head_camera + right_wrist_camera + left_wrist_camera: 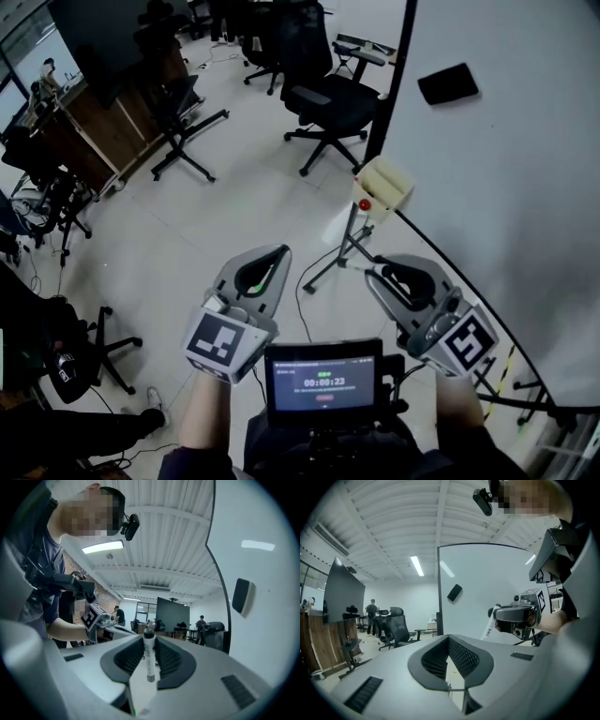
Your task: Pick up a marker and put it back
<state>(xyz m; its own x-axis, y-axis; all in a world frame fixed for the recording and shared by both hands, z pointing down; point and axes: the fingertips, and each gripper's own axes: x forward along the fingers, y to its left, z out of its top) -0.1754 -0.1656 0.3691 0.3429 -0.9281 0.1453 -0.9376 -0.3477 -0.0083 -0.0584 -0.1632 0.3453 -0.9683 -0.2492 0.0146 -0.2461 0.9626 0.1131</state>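
A white marker with a dark cap [149,656] stands upright between the pads of my right gripper [149,641], which is shut on it. In the head view the right gripper [377,273] hovers at the lower right, close to the whiteboard [506,187] and just below a beige tray [384,183] at the board's lower edge. My left gripper [265,270] hangs level with it to the left over the floor. Its jaws meet at their tips [448,638] with nothing between them.
A black eraser [447,82] sticks to the whiteboard. The board's stand legs [330,262] spread on the floor between the grippers. Office chairs [328,103] stand beyond, and people are at the far end of the room. A small timer screen [323,380] sits at my chest.
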